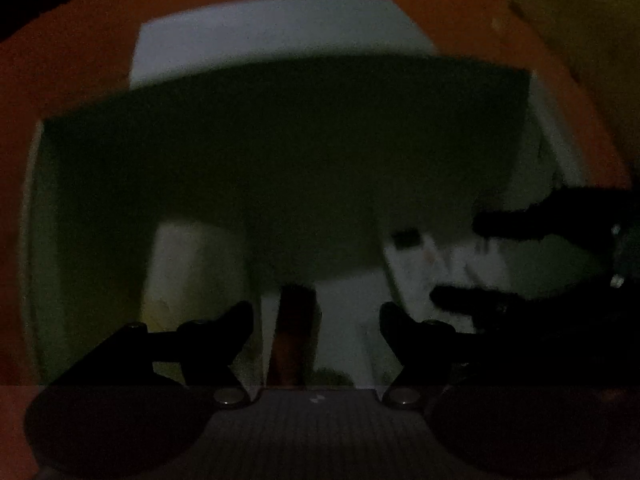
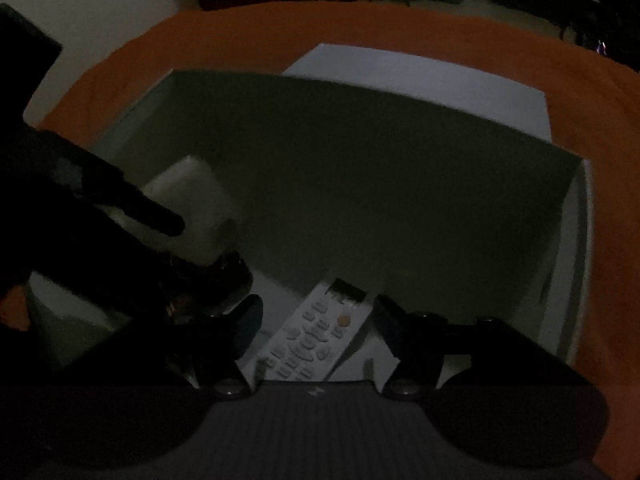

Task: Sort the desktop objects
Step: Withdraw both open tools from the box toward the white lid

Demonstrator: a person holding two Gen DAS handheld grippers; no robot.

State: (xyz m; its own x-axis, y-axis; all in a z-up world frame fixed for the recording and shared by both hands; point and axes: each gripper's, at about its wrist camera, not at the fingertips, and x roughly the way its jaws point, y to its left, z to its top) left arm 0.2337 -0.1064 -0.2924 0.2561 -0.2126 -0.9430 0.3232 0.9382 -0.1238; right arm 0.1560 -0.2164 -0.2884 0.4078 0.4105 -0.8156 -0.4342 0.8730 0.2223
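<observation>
Inside the white box [image 2: 576,240] on the orange desk [image 2: 360,32], both grippers' jaws hang spread: right gripper [image 2: 318,322] over the remote control [image 2: 316,332] (untouched), left gripper [image 1: 316,320] beside a pale block [image 2: 192,196].

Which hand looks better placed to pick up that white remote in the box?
The right. Its open tongs sit either side of the remote. The left tongs, also open, point at a brown object instead.

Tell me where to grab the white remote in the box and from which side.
Take the remote across its narrow width, around the middle button rows, coming straight down from above. It lies flat, buttons up, on the box floor, angled between the open right tool fingers, so its long edges are the easiest faces to pinch.
</observation>
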